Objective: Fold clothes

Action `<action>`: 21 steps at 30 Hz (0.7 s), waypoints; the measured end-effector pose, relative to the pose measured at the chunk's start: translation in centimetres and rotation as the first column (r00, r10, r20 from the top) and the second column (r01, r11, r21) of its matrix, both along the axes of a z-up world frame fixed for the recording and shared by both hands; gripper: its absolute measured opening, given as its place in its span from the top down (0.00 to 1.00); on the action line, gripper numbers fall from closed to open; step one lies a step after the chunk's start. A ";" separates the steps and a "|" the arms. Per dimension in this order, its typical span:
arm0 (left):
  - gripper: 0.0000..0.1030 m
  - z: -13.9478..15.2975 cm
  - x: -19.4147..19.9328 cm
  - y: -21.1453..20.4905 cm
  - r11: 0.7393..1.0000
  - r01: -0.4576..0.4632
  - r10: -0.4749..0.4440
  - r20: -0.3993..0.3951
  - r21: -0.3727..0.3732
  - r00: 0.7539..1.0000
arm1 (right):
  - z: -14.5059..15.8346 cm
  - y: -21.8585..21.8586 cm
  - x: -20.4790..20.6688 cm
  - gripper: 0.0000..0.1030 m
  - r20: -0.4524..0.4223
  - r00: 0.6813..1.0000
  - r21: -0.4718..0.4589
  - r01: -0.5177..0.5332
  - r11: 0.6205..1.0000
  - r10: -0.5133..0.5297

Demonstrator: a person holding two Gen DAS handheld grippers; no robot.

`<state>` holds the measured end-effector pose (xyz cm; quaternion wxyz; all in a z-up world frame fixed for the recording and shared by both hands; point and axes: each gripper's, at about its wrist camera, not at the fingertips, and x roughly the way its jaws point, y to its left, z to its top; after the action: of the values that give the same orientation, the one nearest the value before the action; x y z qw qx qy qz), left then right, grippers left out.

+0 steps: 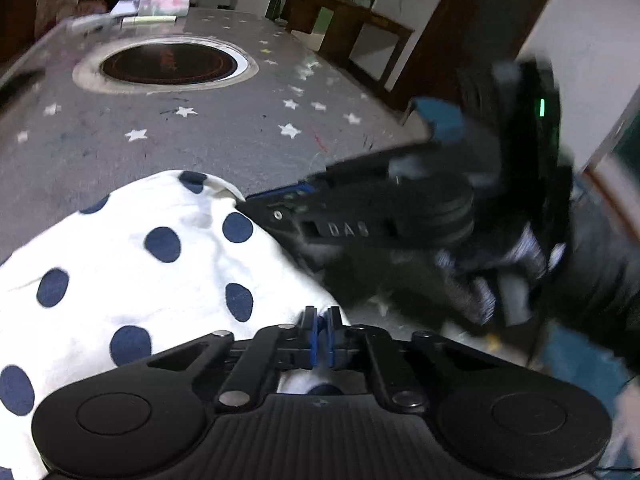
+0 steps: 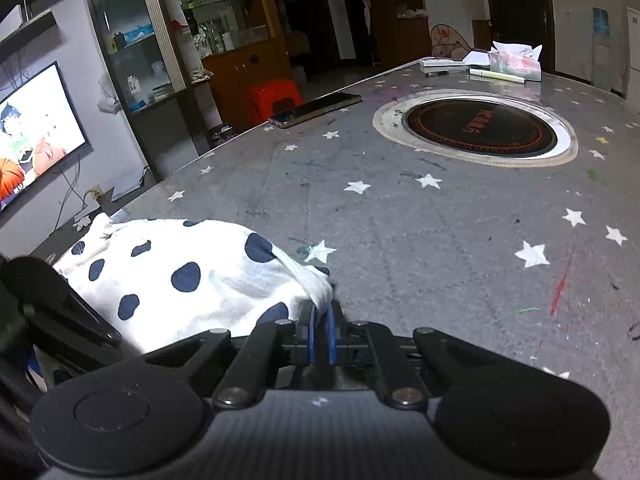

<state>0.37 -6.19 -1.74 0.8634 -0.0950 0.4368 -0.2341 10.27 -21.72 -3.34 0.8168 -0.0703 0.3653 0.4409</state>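
A white garment with navy polka dots lies bunched at the near edge of the grey star-patterned table. My left gripper is shut, its blue pads pinching the garment's near right edge. From the right, my right gripper reaches in and is shut on the garment's far corner. The right wrist view shows the right gripper with the garment gathered into its closed blue pads. The hand behind the right gripper is blurred.
A round dark cooktop is set into the table's middle. A phone lies near the left edge. A tissue pack and pens sit at the far end. Beside the table are a red stool and a lit TV.
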 end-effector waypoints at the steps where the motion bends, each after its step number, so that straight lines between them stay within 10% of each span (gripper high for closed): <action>1: 0.97 0.3 -0.1 0.6 1.000 -0.004 0.004 0.011 -0.018 1.000 | 0.1 -0.1 -0.1 0.95 0.005 1.000 0.002 0.003 1.000 -0.003; 9: 0.98 2.6 -1.5 1.8 1.000 0.025 -0.023 0.110 -0.012 0.994 | 0.6 -0.5 -0.2 0.96 0.023 1.000 0.013 0.018 1.000 -0.018; 21: 0.98 6.6 -3.3 8.5 0.976 -0.035 0.074 0.174 -0.215 0.982 | 1.5 -0.3 0.3 0.98 0.051 0.997 0.070 0.048 0.996 -0.052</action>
<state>-2.96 2.30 4.90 0.8907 -0.1763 0.3263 -0.2630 10.56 -22.00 -1.80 0.8388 -0.0444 0.3299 0.4307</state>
